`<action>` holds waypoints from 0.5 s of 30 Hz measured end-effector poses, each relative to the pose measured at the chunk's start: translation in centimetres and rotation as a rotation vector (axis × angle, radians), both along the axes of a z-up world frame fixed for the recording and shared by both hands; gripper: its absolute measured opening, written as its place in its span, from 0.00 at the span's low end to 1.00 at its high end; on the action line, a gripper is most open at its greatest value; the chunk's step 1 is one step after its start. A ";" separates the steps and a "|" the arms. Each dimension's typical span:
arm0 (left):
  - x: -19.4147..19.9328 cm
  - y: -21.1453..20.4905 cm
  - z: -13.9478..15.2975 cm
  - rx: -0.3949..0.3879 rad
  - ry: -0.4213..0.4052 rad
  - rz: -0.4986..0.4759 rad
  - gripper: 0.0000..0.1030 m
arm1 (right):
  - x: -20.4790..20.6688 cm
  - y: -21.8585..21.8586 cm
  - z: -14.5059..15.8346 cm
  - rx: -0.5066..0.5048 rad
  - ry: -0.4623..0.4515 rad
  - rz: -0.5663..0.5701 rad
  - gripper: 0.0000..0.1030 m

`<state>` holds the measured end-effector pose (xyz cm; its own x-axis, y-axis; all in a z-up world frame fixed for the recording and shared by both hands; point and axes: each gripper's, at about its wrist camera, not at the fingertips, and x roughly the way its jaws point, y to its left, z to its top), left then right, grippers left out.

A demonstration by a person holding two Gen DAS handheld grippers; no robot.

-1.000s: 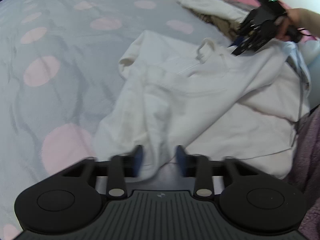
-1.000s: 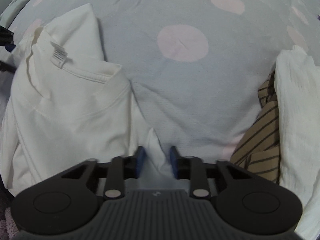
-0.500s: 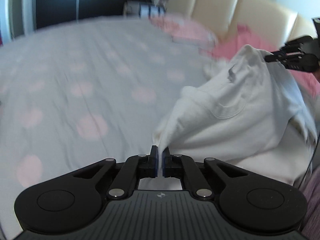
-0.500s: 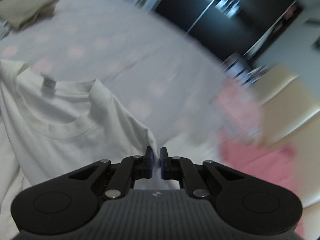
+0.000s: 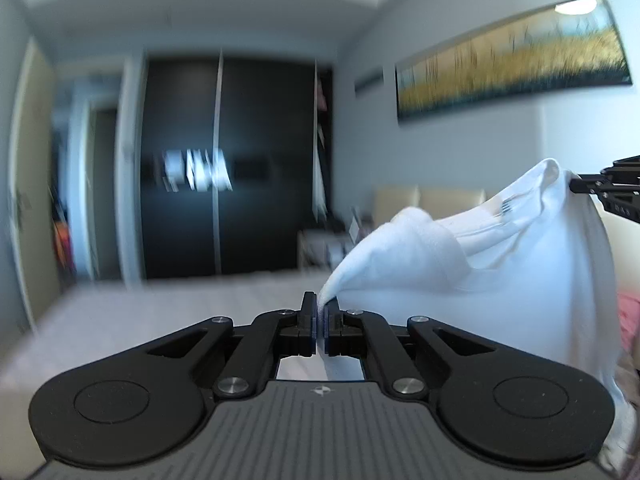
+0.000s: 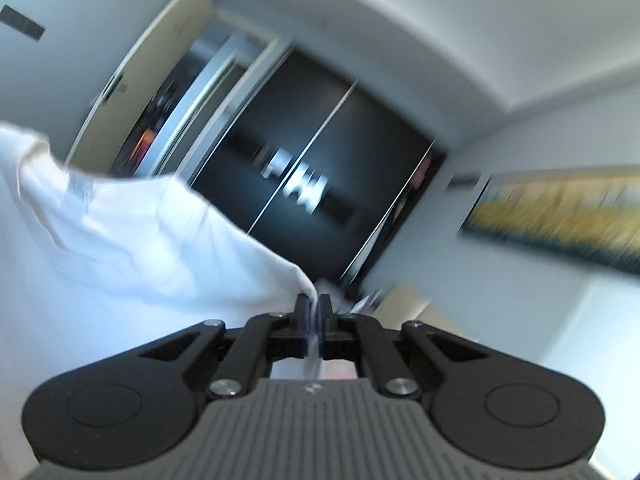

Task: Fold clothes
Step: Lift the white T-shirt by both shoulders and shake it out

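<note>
A white T-shirt (image 5: 500,272) hangs in the air between my two grippers, its neck label visible near the top. My left gripper (image 5: 320,312) is shut on one shoulder corner of the shirt. My right gripper (image 6: 314,312) is shut on the other shoulder corner; the shirt (image 6: 120,240) spreads to its left. In the left wrist view the right gripper (image 5: 612,192) shows at the right edge, holding the shirt's top. Both wrist views are raised and face the room.
The bed surface (image 5: 140,312) lies low below the left gripper. A dark sliding wardrobe (image 5: 224,168) stands behind. A beige headboard (image 5: 424,200) and a wall painting (image 5: 512,60) are at the right. A pink cloth (image 5: 628,316) shows at the right edge.
Both grippers closed on the shirt's shoulder corners and lifted it off the bed. The views swung up from the bedspread to the room.
</note>
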<state>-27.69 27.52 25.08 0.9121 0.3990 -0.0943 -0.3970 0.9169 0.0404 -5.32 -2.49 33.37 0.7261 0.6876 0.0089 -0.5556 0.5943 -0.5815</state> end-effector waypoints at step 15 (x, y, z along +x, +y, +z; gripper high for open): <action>-8.9 -12.3 10.6 0.316 -0.216 0.153 0.01 | -9.9 -6.8 6.4 0.280 -0.142 0.139 0.04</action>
